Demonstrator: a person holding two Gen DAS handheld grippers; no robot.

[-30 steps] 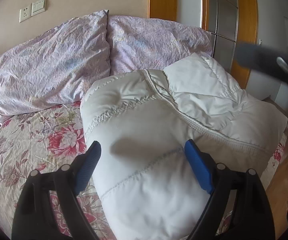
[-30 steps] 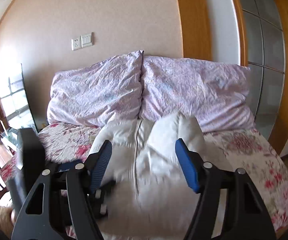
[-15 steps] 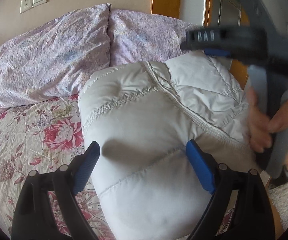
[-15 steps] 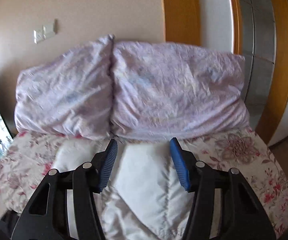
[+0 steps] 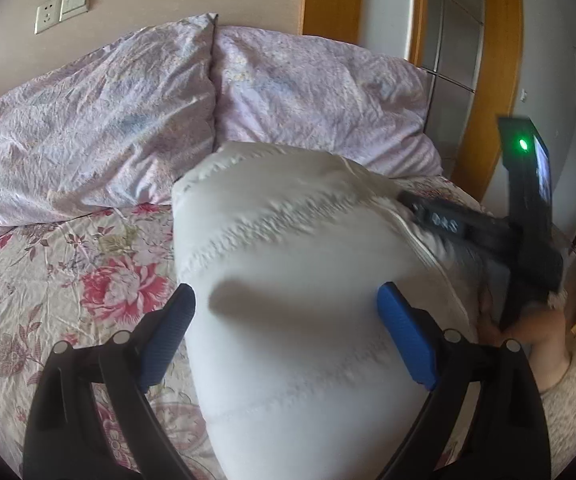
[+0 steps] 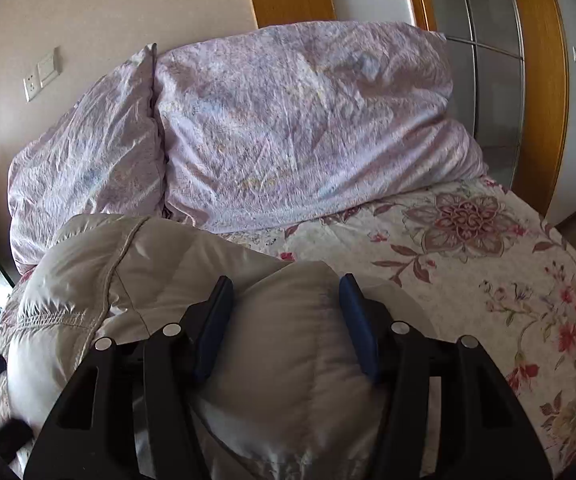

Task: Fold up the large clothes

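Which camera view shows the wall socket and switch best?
The left wrist view: the wall socket and switch face the camera there, sharp, at top left. In the right wrist view they appear at the left edge, slanted and partly washed out by light.

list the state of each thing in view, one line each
white puffer jacket: bundled up on the bed
left gripper: wide open, jaws astride the jacket
right gripper: a jacket fold between its jaws, grip unclear
pillows: crumpled, leaning on the wall
floral bedspread: spread out, wrinkled
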